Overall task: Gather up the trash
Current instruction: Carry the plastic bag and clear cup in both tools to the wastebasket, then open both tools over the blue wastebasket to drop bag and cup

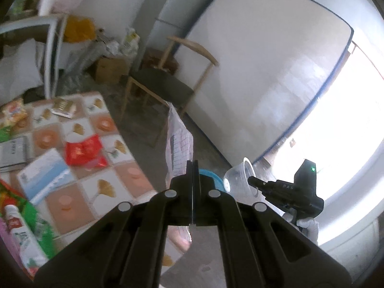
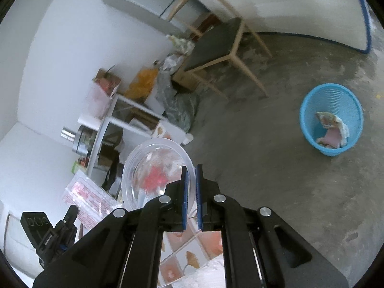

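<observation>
the left gripper [image 1: 192, 168] has its jaws pressed together on a thin plastic wrapper [image 1: 178, 141] printed with a grid of lines, which stands up from the tips and hangs beyond the edge of the worktop [image 1: 79, 158]. seen from the right wrist, the same wrapper [image 2: 86, 196] shows pink print just beside the left gripper [image 2: 72, 212]. the right gripper [image 2: 191, 187] has its jaws nearly closed, pinching the rim of a clear plastic bowl [image 2: 156, 172]; the thin wall sits between the blue pads [image 2: 184, 192], and the bowl tilts with its mouth toward the camera. from the left wrist the bowl [image 1: 240, 177] is held out over the floor, near the right gripper [image 1: 252, 181] and a gloved hand [image 1: 309, 225]. a blue basket [image 2: 332, 120] stands on the floor well apart from the bowl, with crumpled wrappers [image 2: 332, 129] inside. on the worktop lie a red packet [image 1: 82, 150], a blue-and-white box [image 1: 45, 175] and a tube [image 1: 21, 237].
</observation>
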A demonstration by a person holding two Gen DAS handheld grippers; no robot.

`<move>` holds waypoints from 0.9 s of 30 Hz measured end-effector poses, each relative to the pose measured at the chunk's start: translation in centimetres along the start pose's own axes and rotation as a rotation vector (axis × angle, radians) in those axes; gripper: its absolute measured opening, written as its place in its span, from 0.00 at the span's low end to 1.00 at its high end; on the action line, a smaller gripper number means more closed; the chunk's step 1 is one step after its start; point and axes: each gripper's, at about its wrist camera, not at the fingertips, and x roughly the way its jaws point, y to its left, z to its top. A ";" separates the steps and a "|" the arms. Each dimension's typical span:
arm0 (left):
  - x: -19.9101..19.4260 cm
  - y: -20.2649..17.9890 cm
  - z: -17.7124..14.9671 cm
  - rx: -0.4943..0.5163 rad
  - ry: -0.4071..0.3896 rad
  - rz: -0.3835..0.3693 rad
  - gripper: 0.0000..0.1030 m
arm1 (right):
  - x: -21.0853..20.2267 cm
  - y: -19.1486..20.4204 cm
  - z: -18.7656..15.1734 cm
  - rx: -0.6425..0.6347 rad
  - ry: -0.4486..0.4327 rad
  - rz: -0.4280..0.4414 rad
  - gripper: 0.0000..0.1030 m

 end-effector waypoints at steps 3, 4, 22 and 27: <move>3.0 -1.3 0.2 0.008 0.061 -0.037 0.00 | -1.6 -2.6 0.6 0.048 -0.041 -0.024 0.06; 4.2 -1.9 0.3 0.012 0.084 -0.049 0.00 | -1.9 -3.3 0.8 0.058 -0.051 -0.032 0.06; 29.4 -12.6 -2.6 0.141 0.444 -0.168 0.00 | -0.7 -21.1 6.2 0.350 -0.121 -0.208 0.06; 35.9 -13.1 -4.1 0.121 0.466 -0.170 0.00 | 1.2 -24.1 8.4 0.395 -0.148 -0.229 0.06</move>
